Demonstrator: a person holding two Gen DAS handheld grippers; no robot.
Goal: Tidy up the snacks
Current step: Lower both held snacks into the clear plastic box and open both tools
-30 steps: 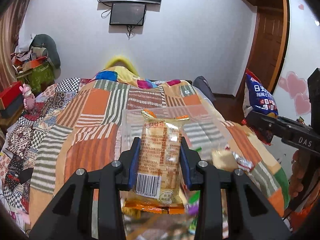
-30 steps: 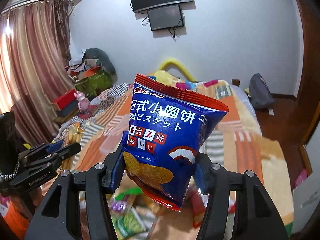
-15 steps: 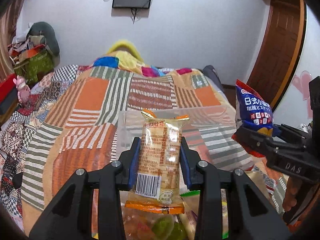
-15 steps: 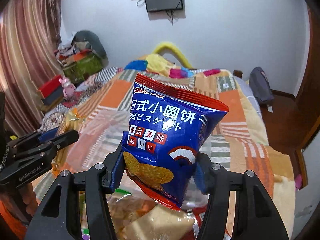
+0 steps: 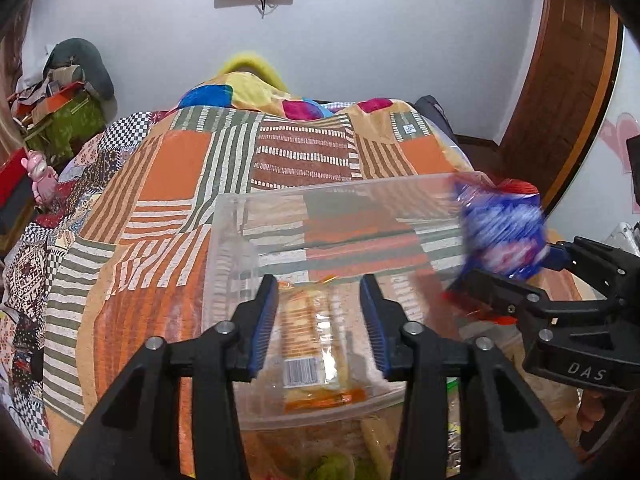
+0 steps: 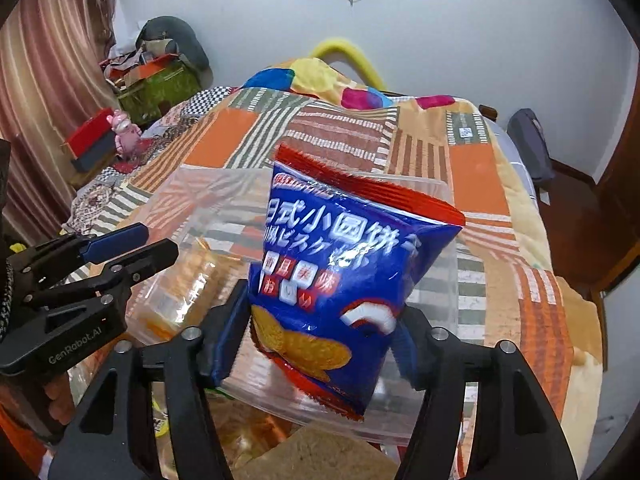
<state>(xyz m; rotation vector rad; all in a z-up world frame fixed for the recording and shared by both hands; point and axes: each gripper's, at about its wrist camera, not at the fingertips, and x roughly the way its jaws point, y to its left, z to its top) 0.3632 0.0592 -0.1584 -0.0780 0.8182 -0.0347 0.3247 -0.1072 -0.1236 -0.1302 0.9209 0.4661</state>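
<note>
Blue biscuit bag [image 5: 502,232] blurs in the right gripper's [image 6: 320,340] fingers [image 6: 226,334].

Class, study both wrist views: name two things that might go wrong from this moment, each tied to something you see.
1. The right hand-held gripper pinches only the lower part of the blue biscuit bag, so the bag may tip or slip.
2. The left hand-held gripper stands open over the orange cracker packet in the clear bin. Both grippers are close together, so they might collide.
</note>
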